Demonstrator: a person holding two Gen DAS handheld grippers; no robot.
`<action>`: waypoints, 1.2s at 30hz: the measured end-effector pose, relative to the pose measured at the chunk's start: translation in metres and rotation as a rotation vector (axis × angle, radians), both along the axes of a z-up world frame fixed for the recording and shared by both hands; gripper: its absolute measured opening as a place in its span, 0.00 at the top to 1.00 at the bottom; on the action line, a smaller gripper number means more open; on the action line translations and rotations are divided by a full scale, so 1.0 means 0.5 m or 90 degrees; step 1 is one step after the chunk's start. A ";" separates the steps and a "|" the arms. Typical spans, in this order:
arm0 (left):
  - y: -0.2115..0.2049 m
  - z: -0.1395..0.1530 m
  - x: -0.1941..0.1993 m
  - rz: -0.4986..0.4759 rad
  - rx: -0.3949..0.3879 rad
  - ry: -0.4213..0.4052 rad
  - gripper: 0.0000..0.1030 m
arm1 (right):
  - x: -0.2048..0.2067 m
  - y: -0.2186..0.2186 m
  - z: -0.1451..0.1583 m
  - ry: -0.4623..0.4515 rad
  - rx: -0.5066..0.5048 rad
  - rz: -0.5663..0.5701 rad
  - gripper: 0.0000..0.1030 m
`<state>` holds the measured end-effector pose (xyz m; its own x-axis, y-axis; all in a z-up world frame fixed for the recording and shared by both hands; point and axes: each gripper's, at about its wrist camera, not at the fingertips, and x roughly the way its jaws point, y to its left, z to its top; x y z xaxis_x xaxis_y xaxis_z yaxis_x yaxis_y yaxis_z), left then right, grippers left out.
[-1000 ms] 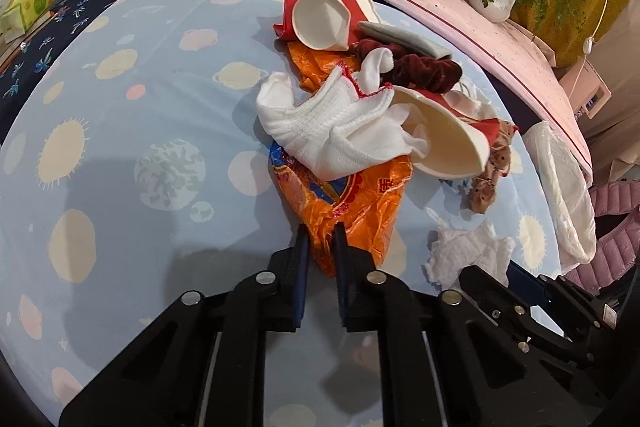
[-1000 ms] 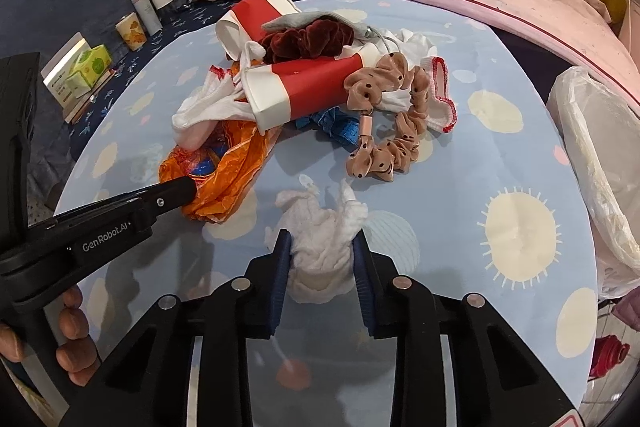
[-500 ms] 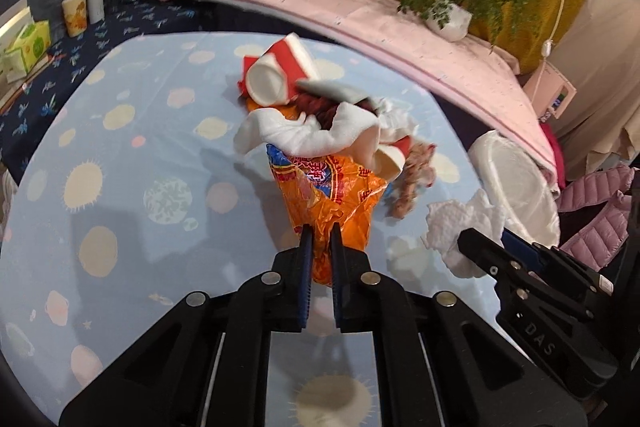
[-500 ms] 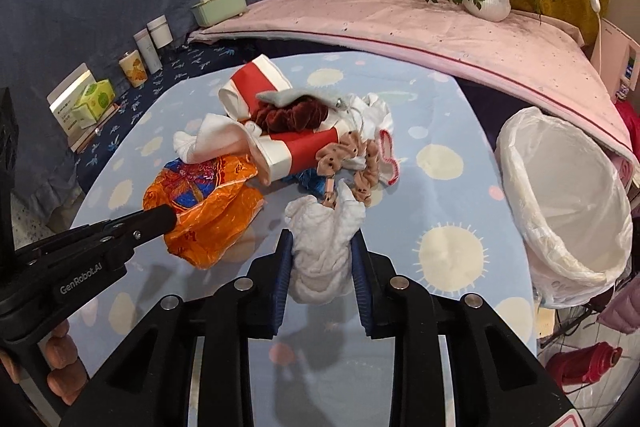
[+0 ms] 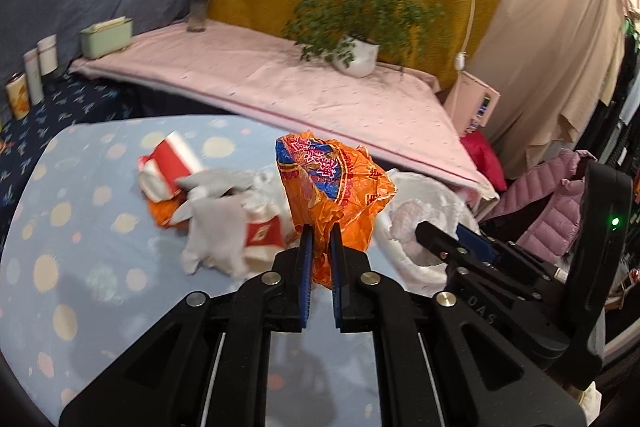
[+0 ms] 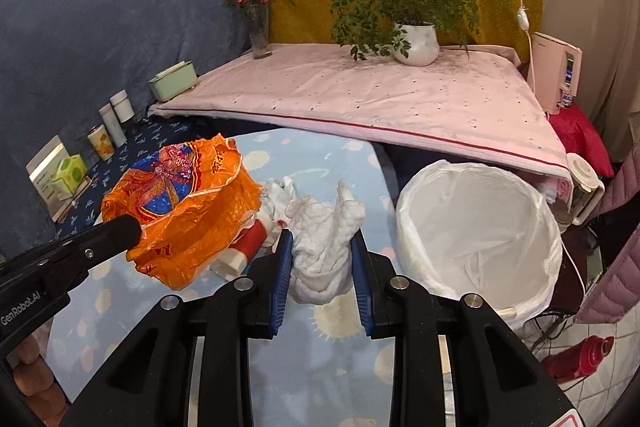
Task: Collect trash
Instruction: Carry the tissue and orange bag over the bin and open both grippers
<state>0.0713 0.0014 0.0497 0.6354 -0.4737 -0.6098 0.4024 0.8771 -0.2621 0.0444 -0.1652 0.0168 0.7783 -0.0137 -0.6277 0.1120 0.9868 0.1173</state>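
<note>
Now the left gripper point(image 5: 320, 243) pinches an orange wrapper point(image 5: 334, 187) tight, up above the table point(image 5: 80, 267). Beside it, the right gripper point(image 6: 320, 255) squeezes a white tissue point(image 6: 324, 239) in the air, near the bin point(image 6: 476, 231) at the table's right edge.

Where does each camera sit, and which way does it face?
Left wrist: on the left gripper, facing down over its fingers at the orange wrapper they pinch; right gripper at right.
Right wrist: on the right gripper, facing its white tissue wad and the lined bin; left gripper and fingers at left.
Shared: wrapper, blue tablecloth, potted plant.
</note>
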 end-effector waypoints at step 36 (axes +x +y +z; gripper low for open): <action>-0.361 -0.090 0.157 -0.126 0.034 0.061 0.54 | 0.062 -0.318 -0.080 0.036 0.008 -0.215 0.49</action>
